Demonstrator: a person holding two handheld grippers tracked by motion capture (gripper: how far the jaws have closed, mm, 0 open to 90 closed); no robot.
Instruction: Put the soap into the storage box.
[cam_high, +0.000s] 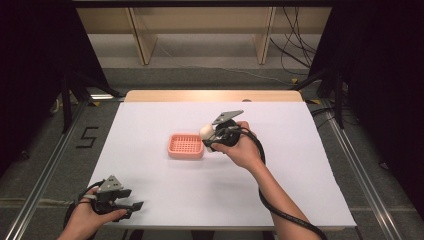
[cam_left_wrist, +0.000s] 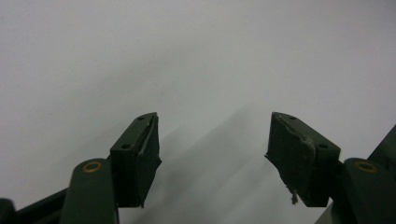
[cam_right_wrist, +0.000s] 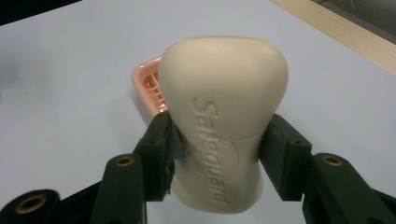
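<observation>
Right gripper (cam_right_wrist: 219, 140) clamps the soap bar (cam_right_wrist: 223, 116) at its waist, just beside the pink soap dish (cam_high: 186, 145), apparently for placement; left gripper (cam_left_wrist: 212, 154) rests open on the worktop (cam_high: 165, 195).

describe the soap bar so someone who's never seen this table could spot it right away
Start at the white table and find the pink slotted soap dish near its middle. Just right of the dish, the right gripper is clamped on the soap bar, held above the tabletop. It is cream-coloured, waisted in the middle, with "Safeguard" pressed into its face, the one pale rounded thing between black jaws.
</observation>
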